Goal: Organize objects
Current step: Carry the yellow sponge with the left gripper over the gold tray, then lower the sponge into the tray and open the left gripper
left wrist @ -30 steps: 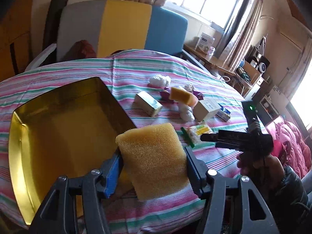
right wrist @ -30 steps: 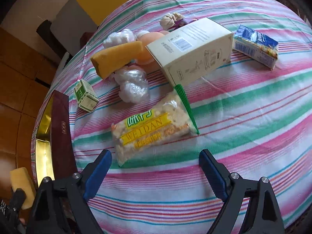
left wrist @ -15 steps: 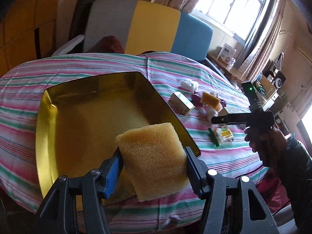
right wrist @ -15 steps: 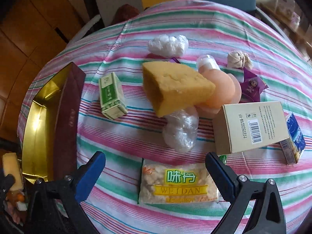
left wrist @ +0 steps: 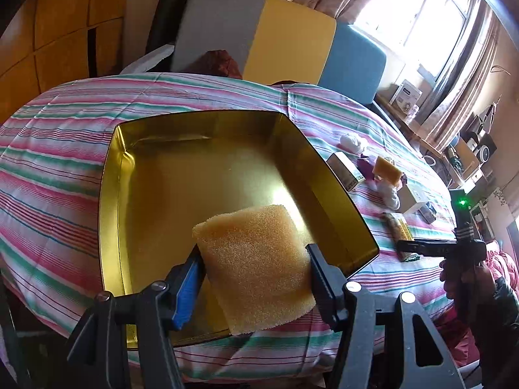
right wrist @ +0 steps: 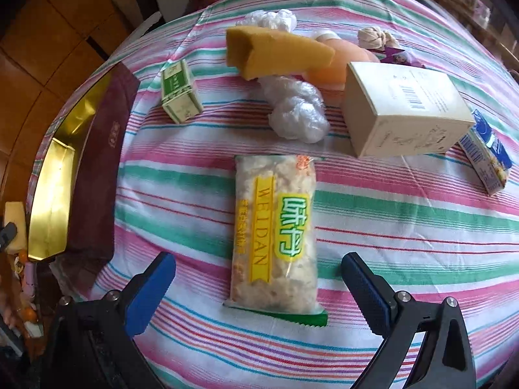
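On a round table covered by a striped cloth (right wrist: pixel 389 214) the objects are laid out; a chair back in grey, yellow and blue panels (left wrist: pixel 275 45) is seen behind it, with a bright window (left wrist: pixel 418 9) and wooden wall panels (left wrist: pixel 61 32) beyond.

One gold tin tray (left wrist: pixel 116 201) with dark red outer walls is placed at the table's left side, nothing lying in it. Two sponges are counted: one sponge (left wrist: pixel 256 265) is clenched between the pads of the left gripper (left wrist: pixel 254 270) and held above the tray's near corner; a second sponge (right wrist: pixel 275 52) lies among the clutter, propped on peach-coloured round items (right wrist: pixel 337 61). Three boxes are counted: a green box (right wrist: pixel 180 92), a cream box (right wrist: pixel 405 107), a blue-and-white box (right wrist: pixel 486 155). Two crumpled clear plastic bags are seen, one (right wrist: pixel 296 110) just beside the cream box, one (right wrist: pixel 271 19) farther back. One snack packet (right wrist: pixel 275 230) lies lengthwise directly ahead of the right gripper (right wrist: pixel 256 288), whose jaws have just been opening and are spread wide with nothing gripped; the packet's near end lies between the two fingertips, not touched. A knotted beige bundle (right wrist: pixel 373 37) and a purple wrapper (right wrist: pixel 400 55) are noted at the far side. The person's hand (left wrist: pixel 460 278) is seen on the right gripper's handle.
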`<state>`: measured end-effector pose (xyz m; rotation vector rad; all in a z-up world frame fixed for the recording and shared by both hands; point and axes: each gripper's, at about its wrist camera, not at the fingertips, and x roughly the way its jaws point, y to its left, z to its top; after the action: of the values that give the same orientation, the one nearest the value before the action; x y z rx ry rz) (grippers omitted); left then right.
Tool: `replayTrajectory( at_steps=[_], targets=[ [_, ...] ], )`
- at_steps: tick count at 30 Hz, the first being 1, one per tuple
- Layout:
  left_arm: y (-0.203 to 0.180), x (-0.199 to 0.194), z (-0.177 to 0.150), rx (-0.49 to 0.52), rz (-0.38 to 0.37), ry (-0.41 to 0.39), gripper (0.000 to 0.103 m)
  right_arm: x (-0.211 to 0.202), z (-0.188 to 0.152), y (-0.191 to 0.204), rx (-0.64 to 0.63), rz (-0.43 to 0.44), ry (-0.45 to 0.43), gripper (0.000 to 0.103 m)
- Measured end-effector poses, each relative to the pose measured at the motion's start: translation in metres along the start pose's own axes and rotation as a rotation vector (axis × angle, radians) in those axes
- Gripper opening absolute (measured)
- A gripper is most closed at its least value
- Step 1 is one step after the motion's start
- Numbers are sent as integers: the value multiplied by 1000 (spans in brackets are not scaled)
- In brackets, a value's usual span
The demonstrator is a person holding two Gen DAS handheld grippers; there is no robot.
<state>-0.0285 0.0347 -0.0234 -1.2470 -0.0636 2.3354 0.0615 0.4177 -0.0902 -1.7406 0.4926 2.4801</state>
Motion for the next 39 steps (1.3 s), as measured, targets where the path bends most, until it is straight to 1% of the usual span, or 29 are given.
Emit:
replayTrajectory(
  at_steps=[2,4,6,7,10,12,14,17,20,24,26,29,34,37,39],
  targets=[
    [-1,-1,0,2,3,-3,61,2,2,-2,7,-40,-16,100],
    [-1,-3,0,5,9,-7,61,4,2,1,-11,-101,-34,97],
    [2,-3,1,-2,19,-10,61,8,-2,6,-41,-154,-40,98],
    [4,-3,2,-7,22,-10,61,7,-4,6,-40,-161,-48,100],
    [17,-4,5,-38,37,-7,61,5,-6,1,-34,-144,-47,100],
    [28,-5,12,-53,43,-9,61,2,-6,0,-42,-151,-47,100],
    [39,-5,24,-63,57,-16,62,0,-9,-1,-51,-153,-60,100],
    [52,4,44,-74,81,-2,62,-5,-12,-5,-54,-150,-81,100],
    [61,23,68,-48,138,8,62,-9,-14,-9,-55,-149,-91,100],
    [71,55,92,-13,209,45,64,-14,-15,-15,-56,-146,-92,100],
    [76,73,102,4,264,62,65,-15,-15,-16,-55,-145,-92,100],
    [89,93,110,7,320,86,65,-19,-15,-20,-55,-145,-91,100],
    [104,121,122,10,368,116,66,-26,-14,-30,-55,-144,-90,100],
    [103,124,125,38,380,104,68,-24,-12,-27,-54,-145,-90,100],
    [105,122,127,33,376,92,69,-24,-12,-26,-53,-146,-89,101]
  ],
)
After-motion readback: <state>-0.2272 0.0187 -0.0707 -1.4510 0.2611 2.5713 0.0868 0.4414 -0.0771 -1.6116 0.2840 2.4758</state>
